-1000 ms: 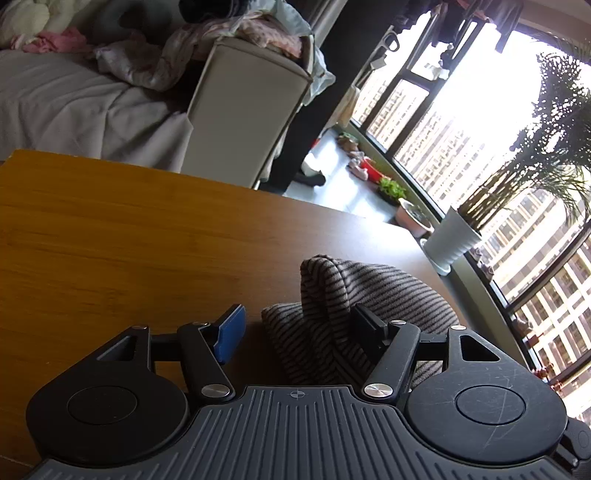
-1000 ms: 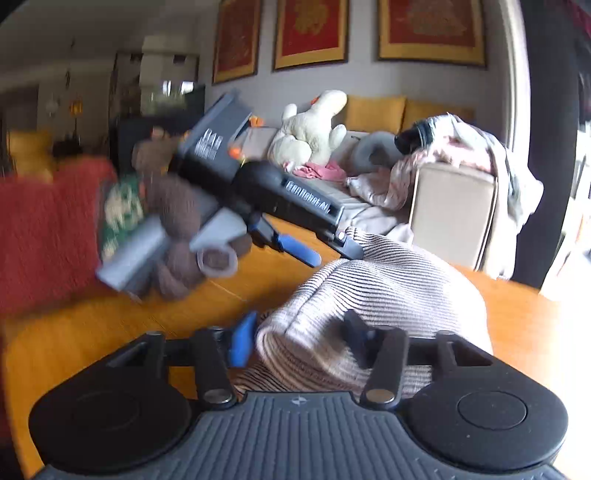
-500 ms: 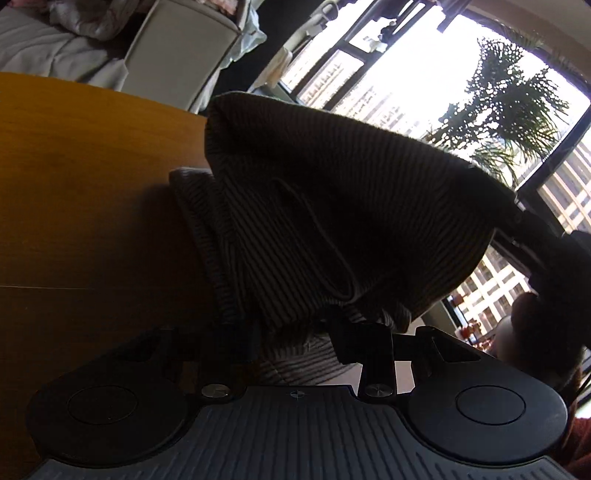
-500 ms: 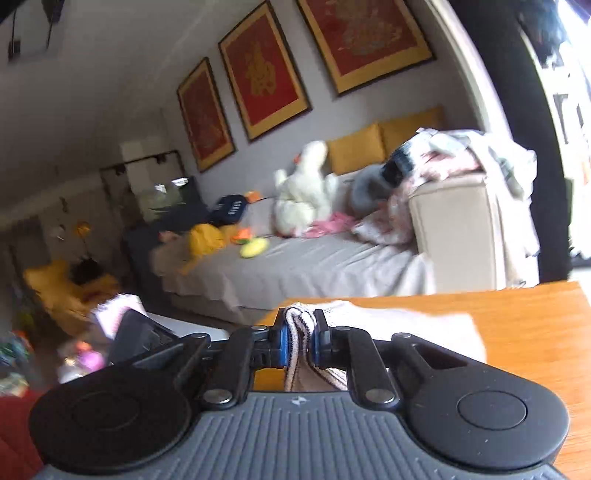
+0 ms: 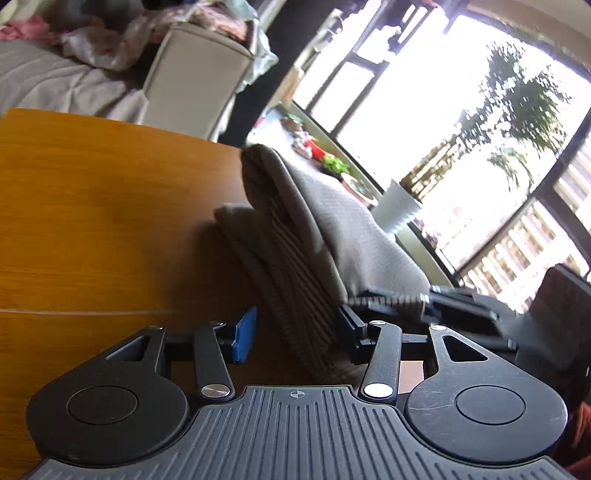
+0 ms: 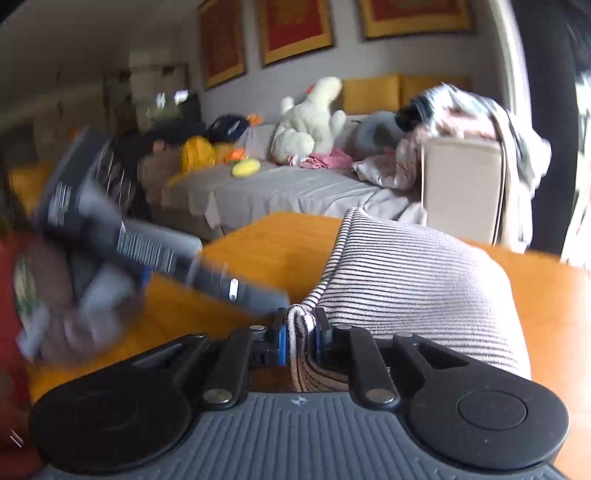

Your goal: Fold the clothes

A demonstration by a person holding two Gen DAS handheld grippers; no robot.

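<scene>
Both wrist views look low across the wooden table (image 5: pixel 92 221), sharing the striped garment (image 6: pixel 406 266)

One striped garment (image 6: pixel 413 280) is lying on one wooden table (image 5: pixel 92 221). Two grippers are showing: the left gripper (image 5: pixel 295 332) and the right gripper (image 6: pixel 300 338). Three framed pictures (image 6: pixel 295 29) are hanging on the wall. One white plush toy (image 6: pixel 310 122) is sitting on one sofa (image 6: pixel 295 192). One white plant pot (image 5: pixel 397 212) is standing by the window, with perhaps more pots blurring behind it.
</scene>
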